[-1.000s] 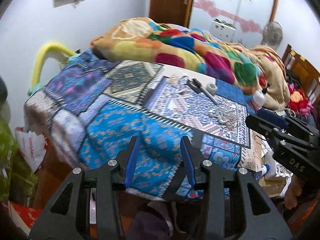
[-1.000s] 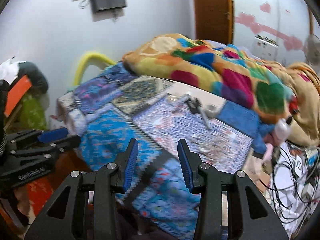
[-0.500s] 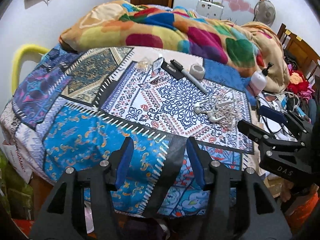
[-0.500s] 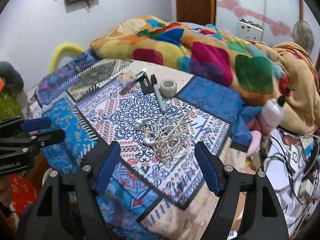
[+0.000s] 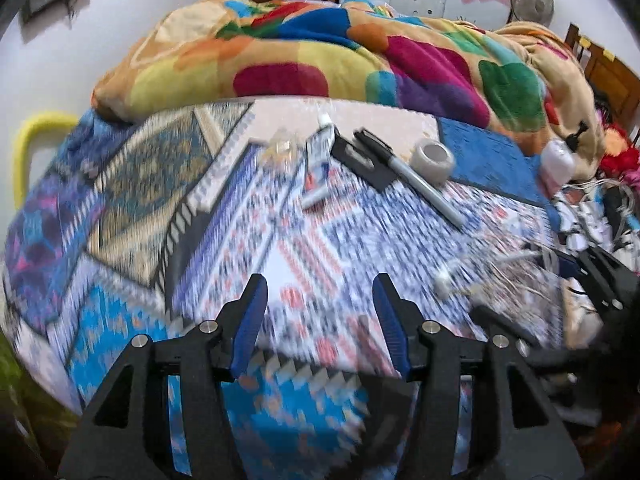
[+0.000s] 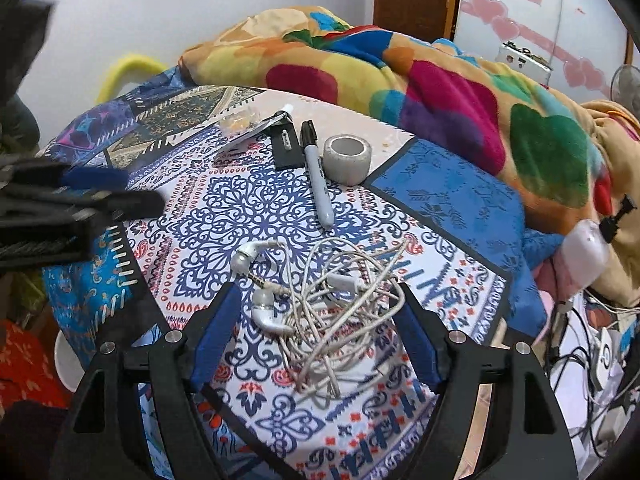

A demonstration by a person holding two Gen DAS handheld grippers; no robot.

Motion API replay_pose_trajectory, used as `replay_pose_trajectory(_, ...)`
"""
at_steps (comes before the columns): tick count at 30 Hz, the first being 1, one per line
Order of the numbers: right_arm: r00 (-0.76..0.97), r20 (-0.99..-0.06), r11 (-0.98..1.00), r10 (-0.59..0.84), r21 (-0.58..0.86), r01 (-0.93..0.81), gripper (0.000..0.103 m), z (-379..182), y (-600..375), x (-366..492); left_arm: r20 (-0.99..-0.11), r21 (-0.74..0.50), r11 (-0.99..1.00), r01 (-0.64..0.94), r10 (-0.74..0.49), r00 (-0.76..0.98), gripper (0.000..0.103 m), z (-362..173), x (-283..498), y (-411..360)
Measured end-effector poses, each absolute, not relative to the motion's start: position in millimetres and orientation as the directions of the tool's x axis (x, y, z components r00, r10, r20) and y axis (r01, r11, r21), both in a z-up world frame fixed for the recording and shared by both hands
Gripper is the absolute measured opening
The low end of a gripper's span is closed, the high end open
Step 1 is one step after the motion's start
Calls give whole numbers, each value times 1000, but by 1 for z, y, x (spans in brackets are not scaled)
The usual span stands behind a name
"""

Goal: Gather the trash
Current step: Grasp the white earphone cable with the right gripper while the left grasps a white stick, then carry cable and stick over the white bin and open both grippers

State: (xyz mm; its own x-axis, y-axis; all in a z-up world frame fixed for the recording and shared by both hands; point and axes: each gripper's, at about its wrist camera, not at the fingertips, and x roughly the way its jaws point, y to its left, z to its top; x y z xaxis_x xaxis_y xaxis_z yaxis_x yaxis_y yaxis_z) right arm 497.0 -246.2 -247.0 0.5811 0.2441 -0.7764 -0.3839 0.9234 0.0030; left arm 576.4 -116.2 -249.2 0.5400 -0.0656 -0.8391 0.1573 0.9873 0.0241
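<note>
A tangle of white earphones (image 6: 328, 300) lies on the patterned bedsheet (image 6: 256, 208). My right gripper (image 6: 316, 316) is open, its jaws standing either side of the tangle. Farther back lie a grey marker (image 6: 318, 176), a tape roll (image 6: 347, 159), a black card (image 6: 286, 146), a squeezed tube (image 6: 256, 132) and a clear crumpled wrapper (image 6: 240, 120). My left gripper (image 5: 320, 312) is open and empty over the sheet, short of the tube (image 5: 318, 164) and wrapper (image 5: 282, 148). The earphones (image 5: 480, 276) show blurred at its right.
A colourful heaped blanket (image 6: 400, 80) lies along the far side of the bed. A white pump bottle (image 6: 584, 248) and tangled cables (image 6: 592, 352) sit off the right edge. A yellow loop (image 5: 32, 148) stands by the left wall.
Both grippers moved forward over the bed and opened wider. The right one came down around the earphones; the left one closed in on the tube and wrapper.
</note>
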Motion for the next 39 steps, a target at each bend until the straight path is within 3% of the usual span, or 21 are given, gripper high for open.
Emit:
replay_pose_trajectory(2,576,-779,922,247,6,-387,69,-249,-246,500,-829,73,983,167,-33,558,54,-254,590,-121)
replay_pose_trajectory(3,572,-782,922,247,8,-387,61,-251,-246,502,-829,84,982,167,-24,559,54,-256,599,-122)
replay_pose_trajectory(6,570,-777,921,269,33,-389,50,-250,-250,506,-825,62,982,178,-50,562,54,-260,616,-124)
replay_pose_trajectory(8,559,-774,918,299,72,-391,37,-248,-253,509,-815,61,982,177,-54,577,54,-263,626,-126)
replay_pose_trajectory(9,553,-774,917,310,91,-387,26,-247,-255,510,-813,61,982,178,-54,579,54,-264,630,-127)
replay_pose_trajectory(10,544,-774,916,324,112,-386,24,-247,-257,512,-813,60,982,178,-55,579,54,-266,635,-128)
replay_pose_trajectory(11,539,-772,915,337,134,-380,22,-246,-260,513,-815,59,983,173,-53,578,53,-267,639,-128)
replay_pose_trajectory(12,541,-768,917,344,150,-371,11,-244,-262,513,-814,52,985,164,-53,578,51,-269,643,-128)
replay_pose_trajectory(13,540,-770,919,341,151,-365,9,-244,-263,513,-812,40,986,160,-61,580,44,-270,646,-127)
replay_pose_trajectory(15,523,-775,918,355,181,-354,8,-244,-268,514,-815,27,988,155,-68,576,30,-274,650,-127)
replay_pose_trajectory(16,519,-774,917,361,193,-351,9,-246,-269,516,-816,33,988,150,-60,574,18,-276,651,-128)
replay_pose_trajectory(19,510,-778,917,367,211,-338,8,-246,-274,515,-807,60,987,152,-41,589,2,-275,648,-131)
replay_pose_trajectory(39,595,-716,922,366,193,-335,8,-173,-273,483,-761,-60,985,160,-149,632,1,-190,546,-105)
